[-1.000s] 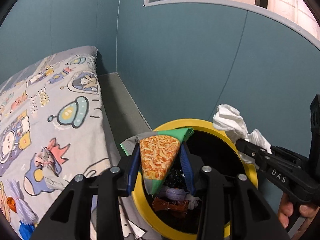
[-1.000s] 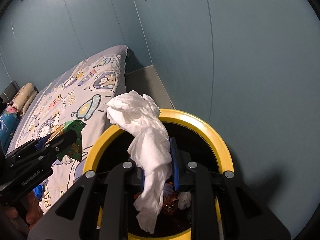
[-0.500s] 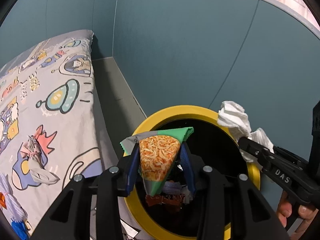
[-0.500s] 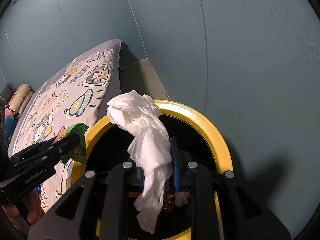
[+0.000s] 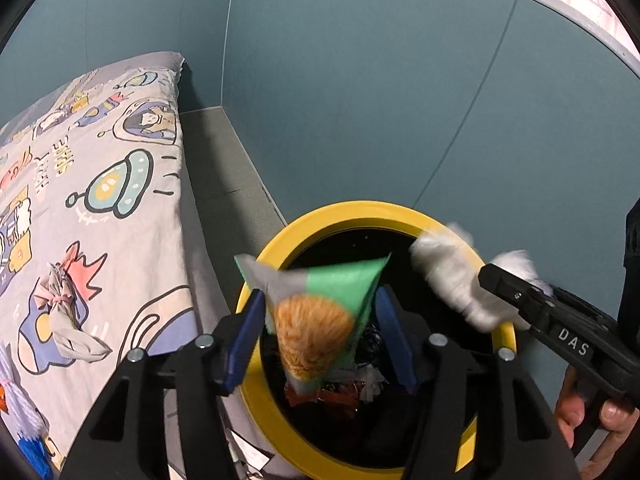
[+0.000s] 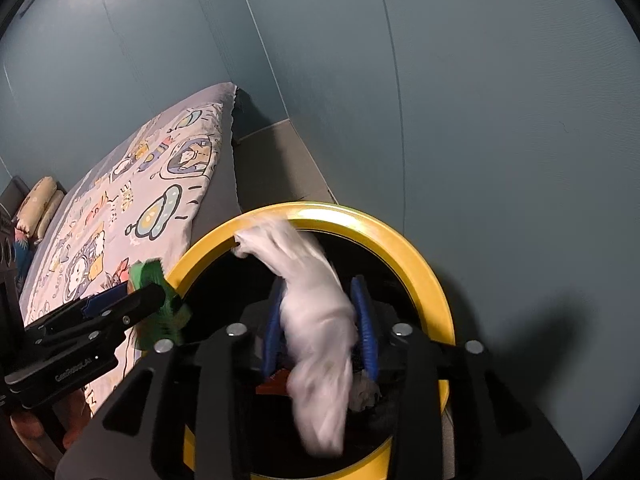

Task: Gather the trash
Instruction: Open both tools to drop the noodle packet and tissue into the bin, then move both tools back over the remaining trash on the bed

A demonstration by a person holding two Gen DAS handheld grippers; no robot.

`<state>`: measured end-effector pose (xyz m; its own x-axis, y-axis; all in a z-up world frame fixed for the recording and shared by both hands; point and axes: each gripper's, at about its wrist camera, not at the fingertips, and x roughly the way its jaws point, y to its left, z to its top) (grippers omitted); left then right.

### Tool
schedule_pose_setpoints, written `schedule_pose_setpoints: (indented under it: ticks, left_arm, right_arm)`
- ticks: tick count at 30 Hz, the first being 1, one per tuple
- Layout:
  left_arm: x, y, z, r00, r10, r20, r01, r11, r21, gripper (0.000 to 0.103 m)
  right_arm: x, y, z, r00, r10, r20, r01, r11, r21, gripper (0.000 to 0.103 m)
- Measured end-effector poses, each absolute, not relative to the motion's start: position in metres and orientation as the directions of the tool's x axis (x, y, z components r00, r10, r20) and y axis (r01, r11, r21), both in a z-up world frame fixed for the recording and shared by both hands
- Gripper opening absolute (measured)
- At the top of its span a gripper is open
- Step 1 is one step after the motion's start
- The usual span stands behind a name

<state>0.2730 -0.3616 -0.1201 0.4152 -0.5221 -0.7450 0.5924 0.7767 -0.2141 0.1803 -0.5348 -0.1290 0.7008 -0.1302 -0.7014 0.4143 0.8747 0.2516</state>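
Claws hang side by side over the yellow-rimmed bin (image 5: 276, 240). The left claw (image 5: 320, 320) has just been opening; the green noodle packet (image 5: 320, 320) sits blurred between its parted blue pads, loose and lower than a second ago. The right claw (image 6: 320, 320) has likewise spread, and the white crumpled tissue (image 6: 316, 312) slips between its pads, smeared by motion. Wrappers lie in the bin's dark bottom. Beside the bin stands the bed (image 5: 100, 184) with cartoon sheets, a knotted rag (image 5: 60, 312) on it.

Yellow-rimmed bin (image 5: 280, 240); green-orange wrapper (image 5: 320, 312); white tissue (image 6: 316, 312); teal wall (image 5: 360, 100); cartoon-print grey bedsheet (image 5: 100, 184).
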Motion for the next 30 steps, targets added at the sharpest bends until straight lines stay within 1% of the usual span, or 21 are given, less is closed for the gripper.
schedule_pose_setpoints:
  ticks: [7, 15, 18, 20, 22, 30]
  left_arm:
    - [0.275, -0.354, -0.118, 0.409, -0.532, -0.741, 0.577, 0.780, -0.242, 0.061]
    - [0.276, -0.333, -0.110, 0.449, -0.518, -0.728, 0.545, 0.804, -0.236, 0.061]
    - [0.275, -0.321, -0.106, 0.479, -0.502, -0.721, 0.532, 0.818, -0.216, 0.066]
    - [0.276, -0.313, -0.104, 0.491, -0.495, -0.717, 0.520, 0.827, -0.215, 0.067]
    - [0.277, -0.306, -0.101, 0.498, -0.492, -0.714, 0.513, 0.831, -0.215, 0.067]
    - [0.277, -0.275, -0.088, 0.548, -0.471, -0.691, 0.475, 0.855, -0.206, 0.075]
  right_arm:
    - [0.176, -0.533, -0.126, 0.705, -0.132, -0.697, 0.418, 0.871, 0.259, 0.038]
    - [0.176, -0.523, -0.119, 0.715, -0.130, -0.687, 0.407, 0.876, 0.258, 0.038]
    - [0.176, -0.518, -0.118, 0.718, -0.123, -0.685, 0.396, 0.882, 0.257, 0.038]
    - [0.175, -0.516, -0.116, 0.721, -0.120, -0.683, 0.391, 0.884, 0.257, 0.039]
    - [0.175, -0.512, -0.114, 0.725, -0.117, -0.679, 0.385, 0.886, 0.258, 0.041]
    - [0.172, -0.495, -0.099, 0.744, -0.109, -0.659, 0.351, 0.903, 0.246, 0.047]
